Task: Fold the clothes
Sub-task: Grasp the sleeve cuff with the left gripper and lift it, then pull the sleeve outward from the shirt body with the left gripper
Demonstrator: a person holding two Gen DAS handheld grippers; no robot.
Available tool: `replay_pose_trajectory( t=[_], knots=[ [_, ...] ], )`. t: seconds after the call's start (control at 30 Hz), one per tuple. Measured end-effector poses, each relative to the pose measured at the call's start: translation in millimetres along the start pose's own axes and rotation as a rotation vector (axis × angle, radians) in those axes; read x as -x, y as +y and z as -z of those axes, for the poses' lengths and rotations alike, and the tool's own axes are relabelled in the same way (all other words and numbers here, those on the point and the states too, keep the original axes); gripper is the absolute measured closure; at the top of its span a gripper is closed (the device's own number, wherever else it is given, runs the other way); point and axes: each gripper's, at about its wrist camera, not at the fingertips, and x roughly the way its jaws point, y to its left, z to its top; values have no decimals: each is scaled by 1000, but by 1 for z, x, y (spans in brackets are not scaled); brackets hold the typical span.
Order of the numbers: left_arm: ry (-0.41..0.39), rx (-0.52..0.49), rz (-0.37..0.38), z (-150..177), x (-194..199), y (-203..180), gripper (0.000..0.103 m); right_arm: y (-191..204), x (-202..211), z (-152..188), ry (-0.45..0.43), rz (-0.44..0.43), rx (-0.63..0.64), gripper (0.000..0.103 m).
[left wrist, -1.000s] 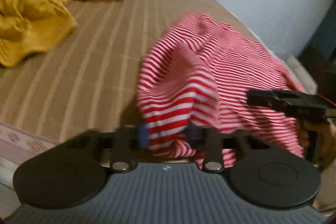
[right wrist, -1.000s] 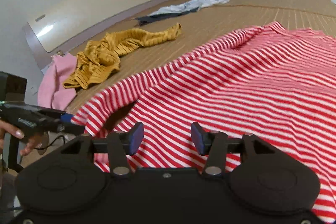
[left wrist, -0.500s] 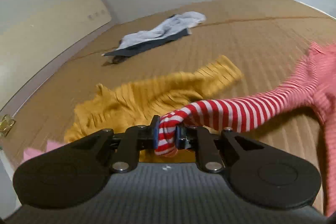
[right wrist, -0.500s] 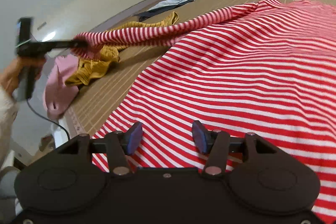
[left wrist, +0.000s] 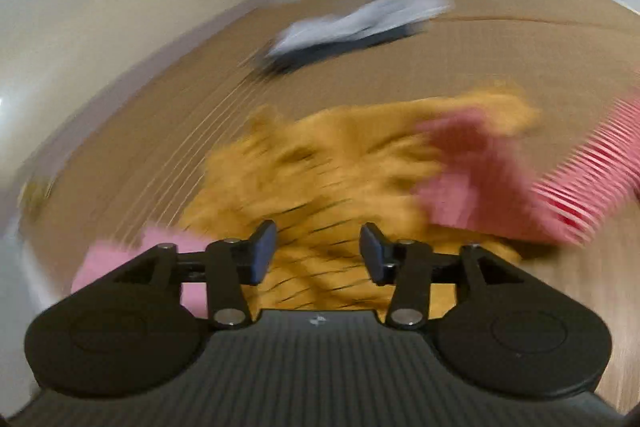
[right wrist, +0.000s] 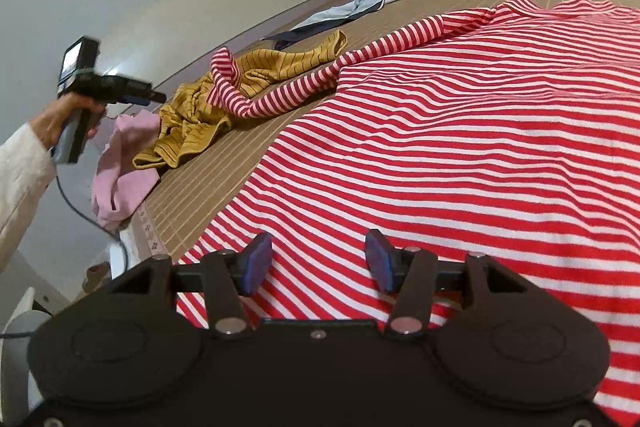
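- Now both sets of fingers stand wide apart with nothing between them: the left gripper point(left wrist: 318, 253) over the yellow top point(left wrist: 320, 167), the right gripper point(right wrist: 316, 265) low above the striped shirt point(right wrist: 460, 155).
- Beyond the right fingers the shirt lies spread on the bed point(right wrist: 208, 187); its sleeve point(right wrist: 280, 95) stretches out leftward, the cuff curled beside the yellow top.
- Judging by this, spreading is in hand; next, the sleeve likely needs folding across the body.
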Motion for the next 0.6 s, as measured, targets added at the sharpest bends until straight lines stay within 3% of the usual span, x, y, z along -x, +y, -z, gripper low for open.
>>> replay_pose_trajectory(
  t=[0.1,0.2,0.37,0.43,0.47,0.53,0.57,0.6],
  knots=[
    [-68,-222,101,4,20,-50,40,2,-1,1,-6,-1,-1,49],
    [-125,-469,103,7,21,-97,40,3,-3,1,-11,-2,-3,49],
    [-161,-971,5,18,-6,-165,39,1,-3,1,-17,-12,-14,49],
    [-151,-1110,-36,21,-28,-179,39,0,-3,1,-19,-16,-18,49],
    [-126,-1116,-54,18,-39,-181,39,-1,-2,1,-20,-18,-21,49],
    [-74,-1113,-87,10,-61,-184,71,-2,-2,1,-23,-23,-26,49],
    [-35,-1024,-82,-2,-70,-179,91,-4,-1,2,-24,-27,-31,49],
    [-24,-926,-54,-14,-73,-170,91,-5,-1,2,-25,-31,-36,49]
  ],
)
